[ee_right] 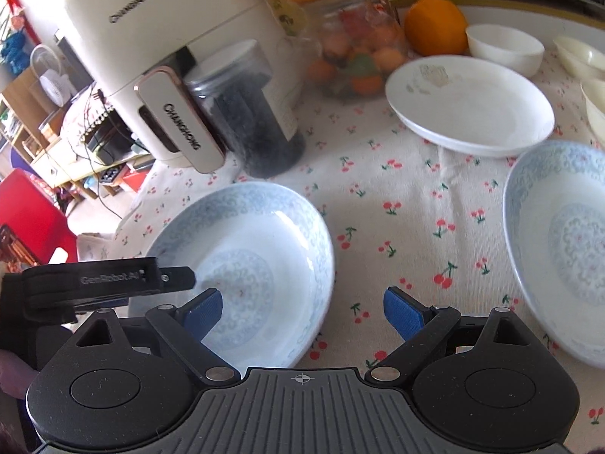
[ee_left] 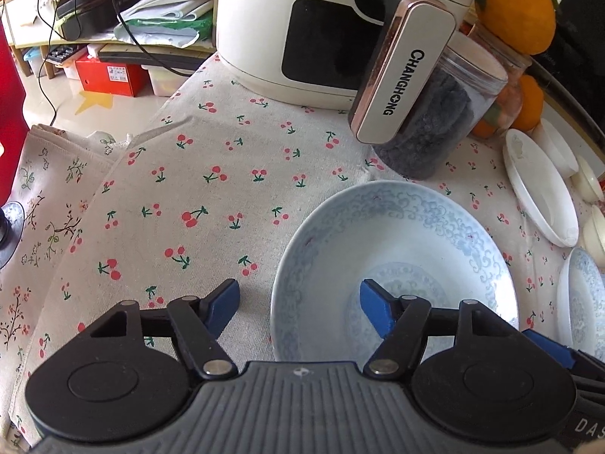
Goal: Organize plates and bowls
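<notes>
My two hand-held grippers over a blue-patterned deep plate on the cherry-print surface.

My left hand-held gripper (ee_left: 298, 308) gapes wide astride the plate's (ee_left: 393, 234) near-left rim, empty; my right hand-held gripper (ee_right: 302, 308) likewise spread, empty, straddling its right rim.

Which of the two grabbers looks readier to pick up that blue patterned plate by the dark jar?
Probably the left gripper: it's open with the blue patterned plate rim between its fingers. The right gripper, also open, straddles the opposite rim.
</notes>
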The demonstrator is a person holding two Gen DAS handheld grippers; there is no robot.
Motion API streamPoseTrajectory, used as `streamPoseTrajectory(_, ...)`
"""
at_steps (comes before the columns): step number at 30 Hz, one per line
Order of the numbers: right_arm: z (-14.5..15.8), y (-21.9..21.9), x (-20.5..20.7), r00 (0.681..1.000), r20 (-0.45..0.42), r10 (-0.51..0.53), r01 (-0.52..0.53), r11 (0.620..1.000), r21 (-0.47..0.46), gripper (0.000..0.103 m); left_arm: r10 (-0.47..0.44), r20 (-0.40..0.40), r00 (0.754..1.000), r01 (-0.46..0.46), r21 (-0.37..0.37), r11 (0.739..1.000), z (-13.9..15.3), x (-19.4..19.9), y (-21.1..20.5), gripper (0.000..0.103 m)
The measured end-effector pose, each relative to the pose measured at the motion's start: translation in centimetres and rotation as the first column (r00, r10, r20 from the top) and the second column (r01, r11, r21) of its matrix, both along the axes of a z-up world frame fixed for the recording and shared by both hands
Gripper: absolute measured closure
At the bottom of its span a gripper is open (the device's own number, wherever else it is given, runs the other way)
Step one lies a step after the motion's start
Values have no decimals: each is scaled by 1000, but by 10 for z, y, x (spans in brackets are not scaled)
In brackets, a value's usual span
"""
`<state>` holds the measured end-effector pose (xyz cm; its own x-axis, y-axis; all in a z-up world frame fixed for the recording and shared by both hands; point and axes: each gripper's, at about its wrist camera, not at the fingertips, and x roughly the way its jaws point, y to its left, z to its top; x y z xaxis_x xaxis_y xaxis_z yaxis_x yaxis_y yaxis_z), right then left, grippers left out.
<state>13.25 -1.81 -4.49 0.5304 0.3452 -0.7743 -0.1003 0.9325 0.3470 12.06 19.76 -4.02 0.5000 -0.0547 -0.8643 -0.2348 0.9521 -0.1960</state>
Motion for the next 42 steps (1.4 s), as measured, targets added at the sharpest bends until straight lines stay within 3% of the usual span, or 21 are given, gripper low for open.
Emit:
streamPoseTrajectory(12,-7,-7,3,1000,-12,-29,30,997,76,11,35,1,999,-35,-18,999,1,-2,8,70)
streamPoseTrajectory(15,-8,-5,3,1000,-3,-20,20,998,67,21,38,4,999,-38,-37,999,1,-1,10,78)
streamPoseTrajectory(18,-8,-4,3,1000,2,-13,13,998,63,38,33,6,999,-32,-49,998,1,-3,9,83)
streamPoseTrajectory(22,-9,-4,3,1000,-1,-2,2,998,68,64,23,9,1000,-23,-45,999,1,-3,8,84)
streamPoseTrajectory(28,-8,-5,2,1000,5,-5,5,999,51,80,26,13,1000,-25,-53,998,2,-4,9,86)
streamPoseTrajectory(42,15,-15,-2,997,77,-17,15,1000,26,82,12,61,998,-6,-102,995,12,-11,2,89)
